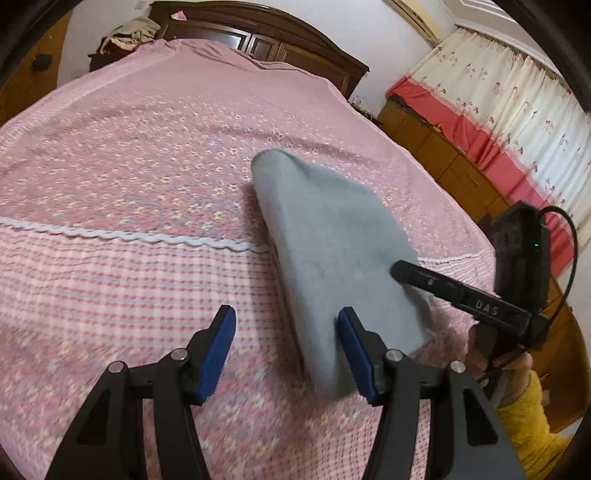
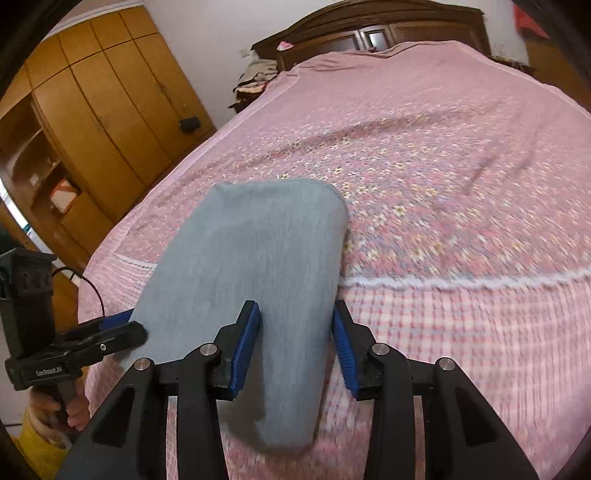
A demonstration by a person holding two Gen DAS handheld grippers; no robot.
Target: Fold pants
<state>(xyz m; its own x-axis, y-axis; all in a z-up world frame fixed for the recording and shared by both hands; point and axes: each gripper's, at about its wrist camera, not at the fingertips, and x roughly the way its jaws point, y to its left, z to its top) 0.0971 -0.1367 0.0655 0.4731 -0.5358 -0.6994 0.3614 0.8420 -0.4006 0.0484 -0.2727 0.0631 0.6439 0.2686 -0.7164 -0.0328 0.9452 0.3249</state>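
The folded grey-blue pants (image 1: pixel 332 243) lie as a thick oblong bundle on the pink bed (image 1: pixel 129 166), and show in the right wrist view (image 2: pixel 255 280) too. My left gripper (image 1: pixel 286 354) is open, its right pad beside the bundle's near end, the gap over bare bedspread. My right gripper (image 2: pixel 295 347) is open with both blue pads either side of the bundle's near part. The right gripper also appears in the left wrist view (image 1: pixel 402 271) at the bundle's right edge. The left gripper appears in the right wrist view (image 2: pixel 129 328) at the bundle's left edge.
The bed's wooden headboard (image 1: pixel 258 33) is at the far end. A wooden wardrobe (image 2: pixel 92 122) stands on one side. A low cabinet with red cloth (image 1: pixel 461 147) and curtains are on the other side. Clothes (image 2: pixel 258 74) are piled by the headboard.
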